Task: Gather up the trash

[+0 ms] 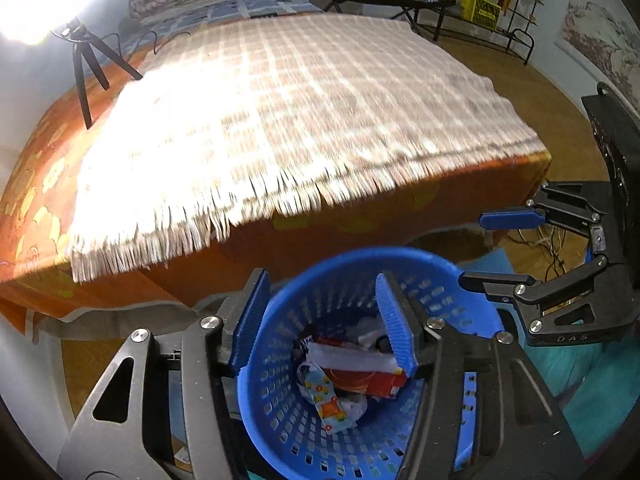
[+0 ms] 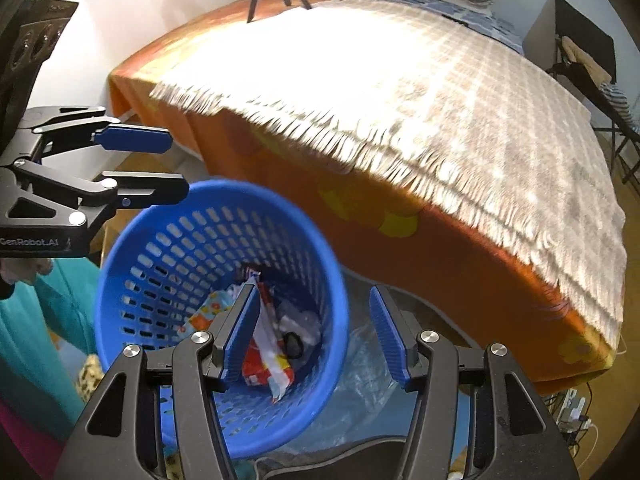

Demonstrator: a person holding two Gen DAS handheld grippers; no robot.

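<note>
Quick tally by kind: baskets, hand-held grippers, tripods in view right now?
Blue basket, trash inside: 1
Hand-held grippers: 2, left hand-held gripper and right hand-held gripper, both open and empty
Black tripod: 1
Total: 4

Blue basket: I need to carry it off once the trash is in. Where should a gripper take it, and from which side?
Grip the rolled top rim of the blue basket, coming down from above with one finger inside and one outside. The wall is round and tapered, too wide to span, but the rim is a thin, open edge. The right gripper is open, with one finger already over the rim, so its near edge is probably easiest.
</note>
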